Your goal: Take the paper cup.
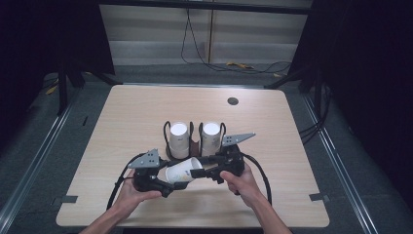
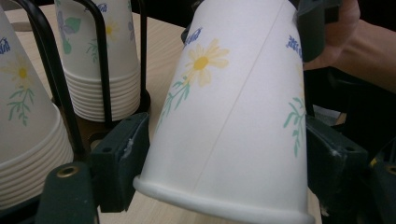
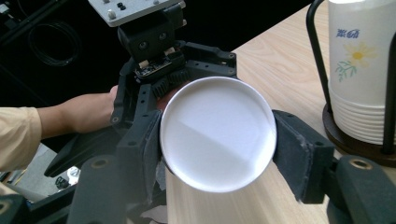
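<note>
A white paper cup [image 1: 182, 171] with a yellow flower print lies tilted on its side just above the table, between both grippers. My left gripper [image 1: 170, 182] grips it near the rolled rim; in the left gripper view the pads [image 2: 122, 156] press both sides of the cup [image 2: 233, 116]. My right gripper [image 1: 202, 169] holds the base end. In the right gripper view the cup's round white bottom [image 3: 218, 133] sits between that gripper's pads [image 3: 292, 149], which touch it on either side. The left gripper's body [image 3: 154, 51] shows behind the cup.
Right behind the grippers, a black wire holder [image 1: 195, 146] carries two stacks of upside-down paper cups [image 1: 178, 139] [image 1: 210, 136]. The wooden table [image 1: 136, 112] has a round cable hole [image 1: 233, 101] at the far right. Dark floor and cables surround the table.
</note>
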Action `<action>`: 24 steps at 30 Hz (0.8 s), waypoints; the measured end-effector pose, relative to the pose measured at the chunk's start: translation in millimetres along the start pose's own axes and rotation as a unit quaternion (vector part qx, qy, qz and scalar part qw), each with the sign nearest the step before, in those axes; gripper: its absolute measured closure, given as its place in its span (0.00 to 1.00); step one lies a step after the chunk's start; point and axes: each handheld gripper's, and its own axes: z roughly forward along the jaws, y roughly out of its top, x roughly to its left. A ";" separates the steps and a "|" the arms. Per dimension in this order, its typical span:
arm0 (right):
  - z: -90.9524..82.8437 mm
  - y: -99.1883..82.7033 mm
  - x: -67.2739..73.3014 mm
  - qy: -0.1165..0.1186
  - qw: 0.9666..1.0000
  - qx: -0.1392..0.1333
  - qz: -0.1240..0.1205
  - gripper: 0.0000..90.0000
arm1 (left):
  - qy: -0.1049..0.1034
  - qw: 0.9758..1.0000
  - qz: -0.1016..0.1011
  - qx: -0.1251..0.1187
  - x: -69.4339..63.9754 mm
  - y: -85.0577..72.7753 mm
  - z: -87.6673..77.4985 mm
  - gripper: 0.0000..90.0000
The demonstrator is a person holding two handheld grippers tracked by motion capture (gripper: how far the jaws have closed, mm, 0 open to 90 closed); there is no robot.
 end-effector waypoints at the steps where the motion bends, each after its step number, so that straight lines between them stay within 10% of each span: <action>1: -0.2 0.1 0.0 -0.001 1.000 0.001 -0.001 0.41 | 0.000 1.000 0.001 0.000 -0.1 -0.1 0.0 0.27; 24: 6.7 -2.0 0.7 -0.045 0.999 0.027 -0.010 0.19 | 0.012 0.999 -0.005 0.036 -0.5 -1.6 -0.6 0.28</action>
